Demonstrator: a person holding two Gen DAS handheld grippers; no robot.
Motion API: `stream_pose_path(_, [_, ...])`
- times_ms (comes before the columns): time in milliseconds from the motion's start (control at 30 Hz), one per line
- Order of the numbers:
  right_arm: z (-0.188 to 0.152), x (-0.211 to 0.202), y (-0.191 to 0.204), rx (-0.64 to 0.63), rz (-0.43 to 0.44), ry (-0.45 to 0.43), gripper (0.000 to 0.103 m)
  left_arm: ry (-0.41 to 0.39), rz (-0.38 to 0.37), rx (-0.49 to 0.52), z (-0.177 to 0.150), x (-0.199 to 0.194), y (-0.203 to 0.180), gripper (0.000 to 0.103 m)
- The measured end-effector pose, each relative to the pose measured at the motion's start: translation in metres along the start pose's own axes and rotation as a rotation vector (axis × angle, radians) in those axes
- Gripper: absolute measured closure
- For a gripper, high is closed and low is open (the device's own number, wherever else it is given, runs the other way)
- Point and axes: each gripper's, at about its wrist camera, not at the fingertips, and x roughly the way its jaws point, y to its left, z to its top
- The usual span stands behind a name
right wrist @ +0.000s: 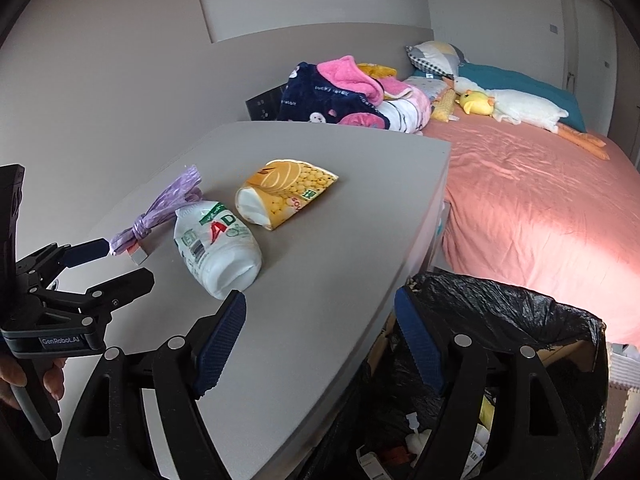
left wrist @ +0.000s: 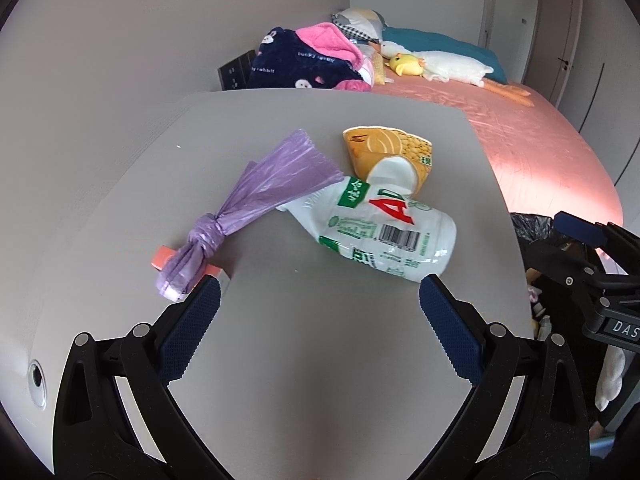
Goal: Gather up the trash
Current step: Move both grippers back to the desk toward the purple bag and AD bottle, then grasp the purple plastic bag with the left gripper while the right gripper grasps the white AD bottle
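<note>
On the grey table [left wrist: 320, 360] lie a crushed white plastic bottle [left wrist: 380, 232], a squashed yellow paper cup [left wrist: 396, 152], a knotted purple plastic bag [left wrist: 256, 196] and a small orange box [left wrist: 162, 259] under the bag's knot. My left gripper [left wrist: 320, 292] is open and empty, just short of the bottle and the bag. My right gripper [right wrist: 320, 308] is open and empty at the table's right edge, above the black-lined trash bin [right wrist: 500, 320]. The bottle [right wrist: 218, 246], cup [right wrist: 284, 194] and bag [right wrist: 160, 212] show in the right wrist view too.
A bed with a pink sheet [right wrist: 540, 208] stands beyond the table, with a blanket pile [right wrist: 344, 92] and plush toys [right wrist: 516, 108]. The bin holds mixed trash [right wrist: 420, 440]. A wall runs along the table's left side.
</note>
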Motion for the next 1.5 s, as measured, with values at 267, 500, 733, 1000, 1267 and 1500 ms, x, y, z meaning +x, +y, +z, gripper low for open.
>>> stream_pose_path(267, [0.012, 0.021, 0.027, -0.08, 0.056, 0.023, 0.018, 0.022, 0.027, -0.028, 0.004, 0.018, 0.035, 0.024])
stream_pose_path(500, [0.022, 0.041, 0.047, -0.139, 0.076, 0.042, 0.018, 0.033, 0.056, -0.022, 0.014, 0.032, 0.057, 0.029])
stream_pose_path(733, [0.032, 0.062, 0.067, -0.212, 0.098, 0.053, 0.018, 0.045, 0.063, 0.013, 0.025, 0.044, 0.067, 0.029])
stream_pose_path(1000, [0.035, 0.089, 0.084, -0.284, 0.121, 0.081, 0.018, 0.057, 0.075, 0.063, 0.029, 0.043, 0.073, 0.029])
stream_pose_path(1267, [0.035, 0.103, 0.087, -0.298, 0.138, 0.133, 0.03, 0.054, 0.108, 0.085, 0.034, 0.049, 0.082, 0.029])
stream_pose_path(1500, [0.035, 0.105, 0.088, -0.312, 0.124, 0.135, 0.033, 0.067, 0.099, 0.116, 0.038, 0.064, 0.084, 0.03])
